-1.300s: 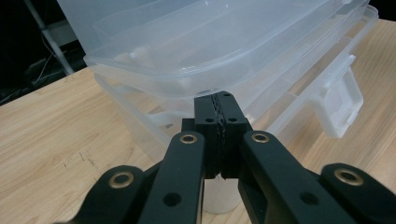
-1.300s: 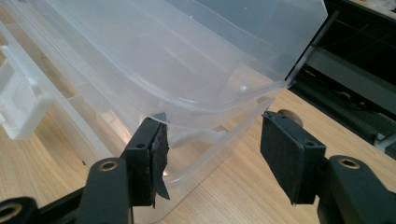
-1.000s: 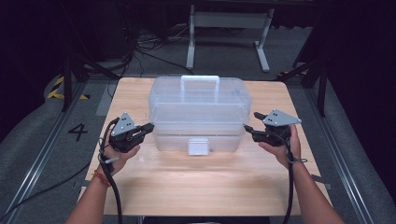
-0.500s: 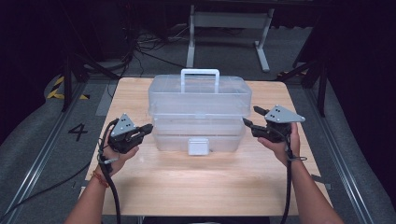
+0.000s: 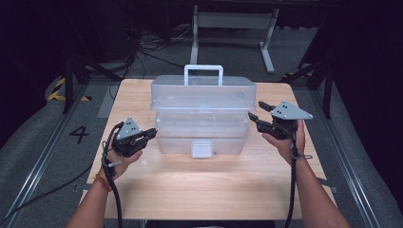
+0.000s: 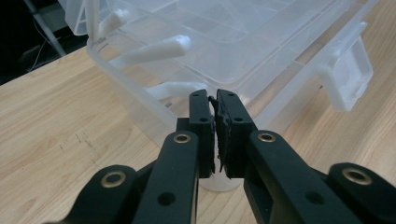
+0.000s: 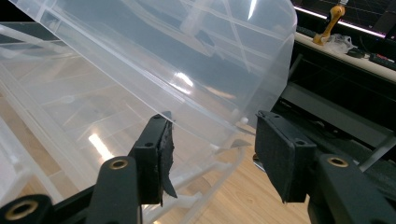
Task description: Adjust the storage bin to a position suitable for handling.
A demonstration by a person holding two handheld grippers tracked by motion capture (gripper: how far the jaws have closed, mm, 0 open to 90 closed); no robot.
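A clear plastic storage box [image 5: 202, 130] stands in the middle of the wooden table [image 5: 204, 185], and its lid [image 5: 203, 95] with a white handle [image 5: 203, 69] is raised off the base. My right gripper [image 5: 256, 110] is at the lid's right end. Its jaws have just been closing. In the right gripper view they [image 7: 212, 135] still stand apart, with the lid's corner [image 7: 163, 56] between them and the outer pad off it. My left gripper [image 5: 153, 133] is shut at the base's left end. In the left gripper view its pads [image 6: 215, 95] meet just before the box wall [image 6: 140, 102], with nothing visible between them.
A white latch [image 5: 201, 148] hangs at the front of the base. Bare tabletop lies in front of the box and to both sides. Beyond the table's far edge are a metal stand [image 5: 233, 23] and cables on a dark floor.
The lid has tilted up, so its handle now stands higher. My right gripper has shifted slightly toward the lid and its jaws have narrowed. The left gripper has stayed where it was.
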